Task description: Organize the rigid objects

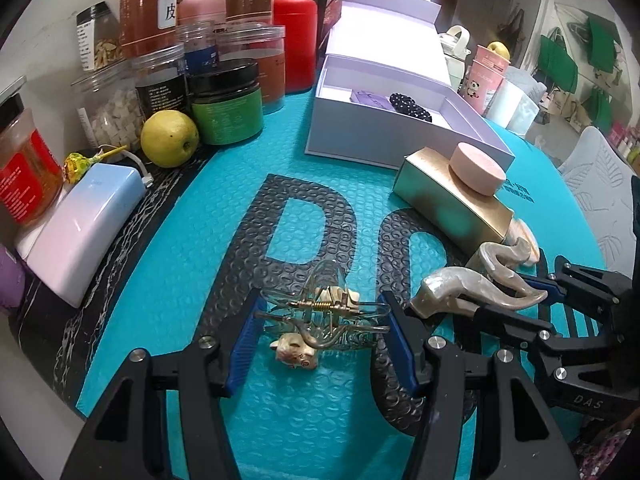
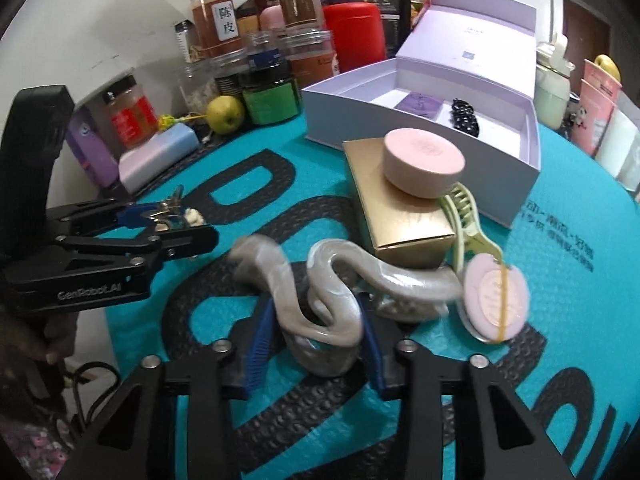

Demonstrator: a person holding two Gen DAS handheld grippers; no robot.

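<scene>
Left wrist view: left gripper (image 1: pixel 320 328) clamped on a clear hair clip (image 1: pixel 324 316) with a metal spring, over the teal mat (image 1: pixel 160 240).
Beside it: right gripper (image 1: pixel 508 300) grips a pearly wavy clip (image 1: pixel 472 280).
Right wrist view: right gripper (image 2: pixel 316 328), fingers pressed on the pearly clip (image 2: pixel 332 280), which touches the gold box (image 2: pixel 396 216).
Open white box (image 2: pixel 400 96): behind the gold box.

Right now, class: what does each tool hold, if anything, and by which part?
The left tool grips the clear hair claw across its two ends. The right tool pinches the pearly wavy hair clip at its middle curve.
</scene>
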